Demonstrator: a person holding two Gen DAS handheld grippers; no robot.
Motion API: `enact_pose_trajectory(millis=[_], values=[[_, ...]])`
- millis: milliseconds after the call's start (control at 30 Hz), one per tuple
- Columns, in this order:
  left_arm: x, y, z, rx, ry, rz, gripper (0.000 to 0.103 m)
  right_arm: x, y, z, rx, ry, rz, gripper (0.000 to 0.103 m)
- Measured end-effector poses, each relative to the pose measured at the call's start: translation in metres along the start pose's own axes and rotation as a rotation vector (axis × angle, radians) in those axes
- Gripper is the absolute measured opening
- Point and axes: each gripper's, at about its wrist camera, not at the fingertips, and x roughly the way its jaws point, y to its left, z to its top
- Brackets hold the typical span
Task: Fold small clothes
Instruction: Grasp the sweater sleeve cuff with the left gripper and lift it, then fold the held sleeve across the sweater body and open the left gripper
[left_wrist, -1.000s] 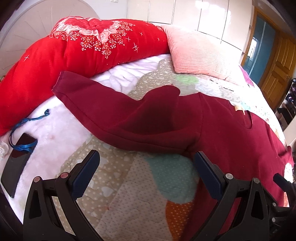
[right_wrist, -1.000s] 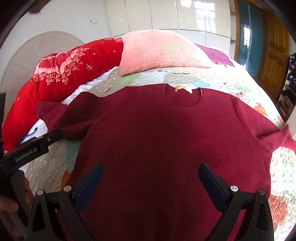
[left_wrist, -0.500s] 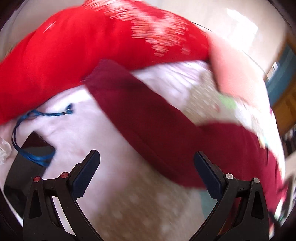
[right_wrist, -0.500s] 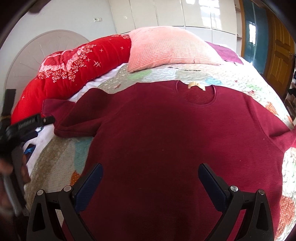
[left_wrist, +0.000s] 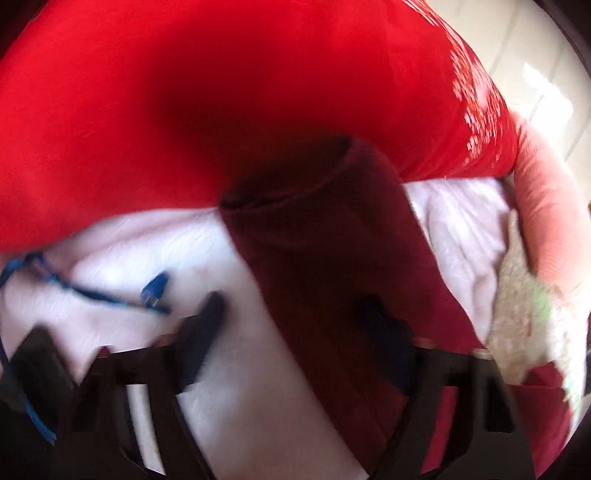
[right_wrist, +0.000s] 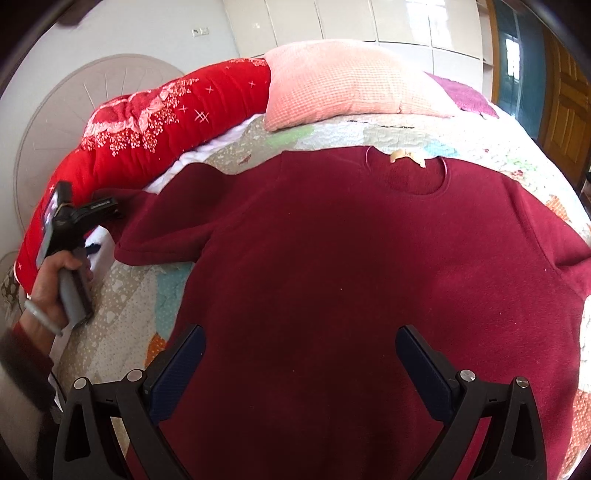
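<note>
A dark red sweater (right_wrist: 351, 258) lies flat on the quilted bed, neckline far from me. Its left sleeve (left_wrist: 332, 240) stretches toward the red bolster, cuff end up against it. My left gripper (left_wrist: 291, 325) is open, its jaws straddling the sleeve just behind the cuff; the view is blurred by motion. It also shows in the right wrist view (right_wrist: 107, 206), held in a hand at the sleeve end. My right gripper (right_wrist: 299, 354) is open and empty, hovering over the sweater's lower body.
A long red bolster (right_wrist: 155, 136) runs along the bed's left side, a pink pillow (right_wrist: 343, 81) at the head. A blue cord (left_wrist: 92, 291) and a dark phone lie on the white sheet (left_wrist: 147, 251) left of the sleeve. Wooden doors (right_wrist: 565, 103) stand far right.
My left gripper has swung left and forward along the sleeve to its cuff by the bolster, its jaws narrowing. My right gripper has pulled back slightly; the sweater has not moved.
</note>
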Motion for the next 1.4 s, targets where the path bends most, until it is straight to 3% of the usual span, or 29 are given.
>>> enact_pose_trajectory(millis=[33, 67, 100, 200, 333, 467, 600, 667, 800, 933, 1033, 1100, 1167, 1233, 1333, 1400], values=[[0.003, -0.005, 0.001, 0.028, 0.005, -0.026, 0.035, 0.001, -0.001, 0.0, 0.002, 0.001, -0.004, 0.102], [0.003, -0.007, 0.003, 0.042, 0.011, -0.045, 0.016, 0.003, -0.002, 0.0, 0.008, 0.003, -0.006, 0.102], [0.002, -0.01, 0.003, 0.055, 0.019, -0.061, 0.013, 0.004, -0.003, 0.0, 0.016, 0.006, -0.005, 0.102], [-0.014, -0.016, 0.005, 0.084, 0.014, -0.069, 0.011, 0.005, -0.005, -0.001, 0.029, 0.017, 0.005, 0.102], [-0.077, -0.03, 0.002, 0.134, -0.067, -0.185, 0.011, -0.002, -0.007, -0.002, 0.031, -0.007, -0.001, 0.102], [-0.156, -0.069, -0.013, 0.231, -0.129, -0.36, 0.011, -0.01, -0.015, 0.0, 0.059, -0.027, -0.002, 0.102], [-0.218, -0.129, -0.051, 0.338, -0.147, -0.543, 0.011, -0.027, -0.028, 0.002, 0.086, -0.059, -0.019, 0.102], [-0.227, -0.162, -0.074, 0.385, -0.121, -0.609, 0.011, -0.036, -0.039, 0.002, 0.105, -0.077, -0.035, 0.102], [-0.208, -0.229, -0.131, 0.473, -0.026, -0.66, 0.011, -0.055, -0.073, 0.002, 0.163, -0.111, -0.088, 0.102], [-0.158, -0.27, -0.189, 0.491, 0.155, -0.716, 0.012, -0.066, -0.112, -0.005, 0.226, -0.112, -0.174, 0.102], [-0.133, -0.284, -0.218, 0.512, 0.272, -0.721, 0.019, -0.068, -0.141, -0.01, 0.272, -0.084, -0.225, 0.102], [-0.126, -0.284, -0.222, 0.512, 0.338, -0.765, 0.036, -0.069, -0.151, -0.012, 0.293, -0.076, -0.23, 0.102], [-0.134, -0.281, -0.219, 0.526, 0.348, -0.762, 0.038, -0.071, -0.161, -0.013, 0.314, -0.081, -0.225, 0.102], [-0.159, -0.27, -0.208, 0.588, 0.309, -0.753, 0.04, -0.072, -0.164, -0.008, 0.332, -0.089, -0.216, 0.102], [-0.192, -0.242, -0.19, 0.633, 0.201, -0.712, 0.051, -0.071, -0.164, 0.0, 0.337, -0.108, -0.187, 0.102], [-0.206, -0.214, -0.173, 0.597, 0.104, -0.675, 0.07, -0.063, -0.164, 0.008, 0.321, -0.107, -0.184, 0.102]])
